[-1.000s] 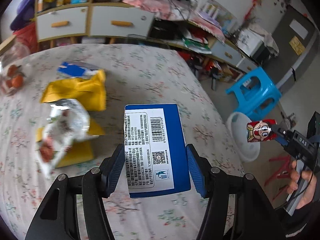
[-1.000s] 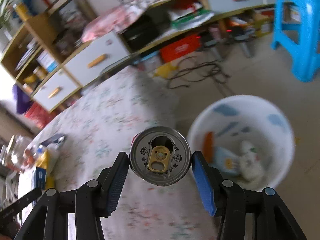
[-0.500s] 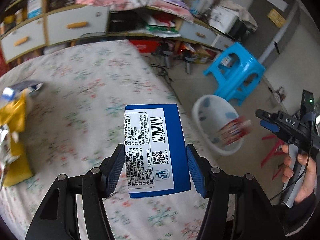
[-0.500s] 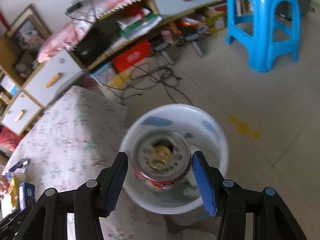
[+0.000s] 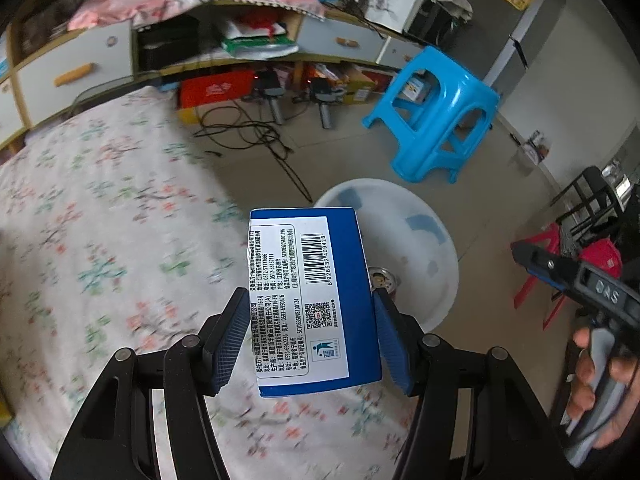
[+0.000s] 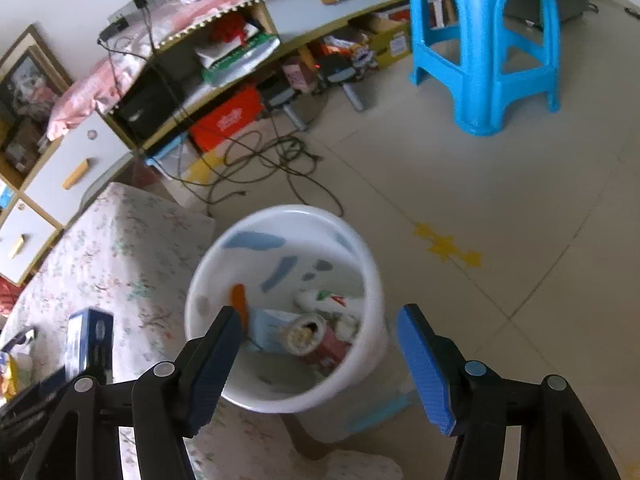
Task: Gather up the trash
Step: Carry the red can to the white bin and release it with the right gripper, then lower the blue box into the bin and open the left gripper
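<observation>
Trash sits in the white bin (image 6: 280, 312) on the floor beside the table (image 5: 100, 208): a red can (image 6: 316, 338) lying on its side with its open top facing up, a light blue packet, an orange piece and white wrappers. The right gripper (image 6: 320, 354) hangs above the bin's near rim, its jaws spread wide with nothing between them. The left gripper (image 5: 308, 336) has its jaws clamped on a blue box (image 5: 312, 300), printed label and barcode facing the camera, held above the table's edge with the bin just beyond it. In the left wrist view the can's top (image 5: 384, 280) peeks out beside the box, inside the bin (image 5: 420, 240). The table carries a floral cloth. A blue plastic stool (image 6: 486, 40) stands on the tiled floor beyond the bin, well apart from it, and black cables (image 6: 256, 160) trail across the floor toward a low cluttered shelf unit (image 6: 200, 80) along the wall.
</observation>
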A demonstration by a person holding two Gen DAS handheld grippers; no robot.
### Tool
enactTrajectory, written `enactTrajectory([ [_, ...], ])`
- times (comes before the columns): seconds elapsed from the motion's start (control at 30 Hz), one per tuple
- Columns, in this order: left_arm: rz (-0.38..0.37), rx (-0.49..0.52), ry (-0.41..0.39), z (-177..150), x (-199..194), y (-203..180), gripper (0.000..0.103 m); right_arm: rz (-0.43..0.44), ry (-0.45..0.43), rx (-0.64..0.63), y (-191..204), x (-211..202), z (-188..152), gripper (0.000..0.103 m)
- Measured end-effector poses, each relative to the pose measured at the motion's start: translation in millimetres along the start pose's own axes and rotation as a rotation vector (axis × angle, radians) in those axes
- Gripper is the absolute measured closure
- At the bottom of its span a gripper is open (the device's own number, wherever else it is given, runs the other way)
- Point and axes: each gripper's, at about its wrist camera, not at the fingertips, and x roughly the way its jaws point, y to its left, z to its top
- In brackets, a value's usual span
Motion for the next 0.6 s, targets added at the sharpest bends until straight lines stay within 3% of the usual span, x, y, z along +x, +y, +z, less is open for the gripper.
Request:
enactTrajectory([
  [0.2, -0.023, 0.033, 0.006, 13, 24, -18, 0.038, -0.020, 0.008, 0.008, -14, -2, 0, 0.034],
  [0.33, -0.039, 0.072, -0.034, 21, 31, -29, 0.036, -0.033, -0.004, 0.010, -17, -5, 1, 0.034],
  [0.5, -0.009, 0.092, -0.041, 27, 34, -33, 0.015, -0.040, -0.010, 0.027, -20, -6, 2, 0.028],
  [0.6, 0.043, 0.085, -0.042, 25, 31, -29, 0.010, -0.039, -0.011, 0.026, -20, -7, 2, 0.028],
])
